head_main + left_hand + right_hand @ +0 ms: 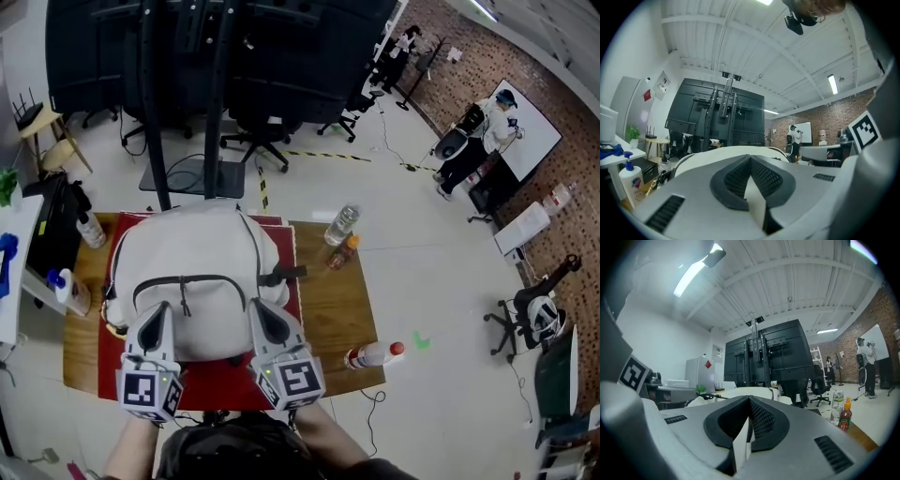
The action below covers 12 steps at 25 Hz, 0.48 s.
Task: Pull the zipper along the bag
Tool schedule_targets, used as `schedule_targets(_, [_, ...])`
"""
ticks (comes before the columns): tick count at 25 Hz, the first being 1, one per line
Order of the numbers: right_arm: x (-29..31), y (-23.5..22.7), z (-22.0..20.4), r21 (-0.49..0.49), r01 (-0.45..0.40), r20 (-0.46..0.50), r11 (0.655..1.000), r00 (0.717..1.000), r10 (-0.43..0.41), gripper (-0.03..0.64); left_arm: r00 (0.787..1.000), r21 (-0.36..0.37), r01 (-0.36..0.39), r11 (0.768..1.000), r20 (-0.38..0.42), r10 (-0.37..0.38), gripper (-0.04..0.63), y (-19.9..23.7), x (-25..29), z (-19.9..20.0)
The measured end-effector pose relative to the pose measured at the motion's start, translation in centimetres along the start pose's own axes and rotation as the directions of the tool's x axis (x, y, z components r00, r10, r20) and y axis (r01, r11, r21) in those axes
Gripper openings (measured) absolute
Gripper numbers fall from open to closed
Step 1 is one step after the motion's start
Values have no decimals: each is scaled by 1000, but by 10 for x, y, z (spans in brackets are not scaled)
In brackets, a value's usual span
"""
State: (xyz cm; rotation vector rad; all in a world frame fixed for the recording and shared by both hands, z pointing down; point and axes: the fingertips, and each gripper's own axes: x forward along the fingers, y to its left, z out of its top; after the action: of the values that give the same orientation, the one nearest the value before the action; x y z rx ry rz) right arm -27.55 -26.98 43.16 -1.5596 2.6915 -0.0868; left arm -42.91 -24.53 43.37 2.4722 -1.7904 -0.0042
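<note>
Missing the small zip pull (184, 302) is judged the main risk: the left gripper (157, 311) and the right gripper (266, 311) are held at the near edge of the white bag (202, 248) with jaws closed together on nothing, so the bag may be shoved instead. The bag is laid on a red mat (111, 375) over the wooden bench (333, 300); bottles (342, 225) are stood right of the bag, office chairs (258, 141) beyond it.
</note>
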Motion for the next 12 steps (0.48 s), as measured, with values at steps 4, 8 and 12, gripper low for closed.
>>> schedule_targets(4, [18,-7,-29,5,-15,-112,1000,994,15,18,1000,1,-14,1000,-14,14,32,0,8,-3])
schedule_targets(8, [32,-6,-43,45,-69,-167,997,983,76,91,999,7,-29,1000,-18,29,32,5,12,-4])
schedule_targets(12, [47,0,-55,-4,-146,-252,989,957,141,176,999,3,-42,999,-17,42,32,6,15,-4])
